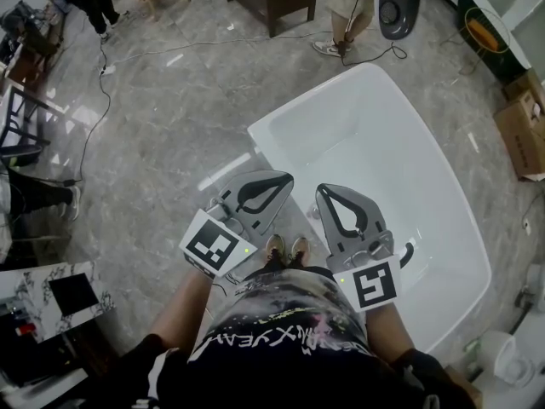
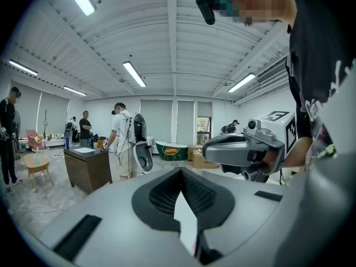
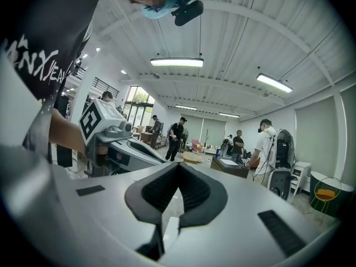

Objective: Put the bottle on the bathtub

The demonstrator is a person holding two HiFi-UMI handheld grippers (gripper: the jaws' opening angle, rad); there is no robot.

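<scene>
Fingers of the left gripper (image 2: 181,169) pressed together tip to tip, nothing between them. Same on the right gripper (image 3: 179,166): fingers closed on themselves, empty. From the head camera, both grippers held side by side just in front of the person's waist, close but apart, aimed roughly level and away from the body, each marker cube (image 1: 213,245) nearest the body. Probably a neutral carrying pose rather than a reach, given the level aim at nothing in particular. Shoes (image 1: 287,247) on the floor (image 1: 170,126), showing between the two grippers. Just beyond and to the right, a white bathtub (image 1: 311,102), set at a slant, long side running away from the person. Right gripper over or just short of its near rim; hard to tell which. No bottle anywhere in sight: not in either gripper, not in the tub, not on its rim. So no way to judge between a task about to start and a task already finished. Around the tub, grey marbled floor with trailing cables (image 1: 108,100). Farther off, a dark worktop (image 2: 86,168), other people (image 2: 125,141) standing about, long ceiling lights (image 2: 133,74).
</scene>
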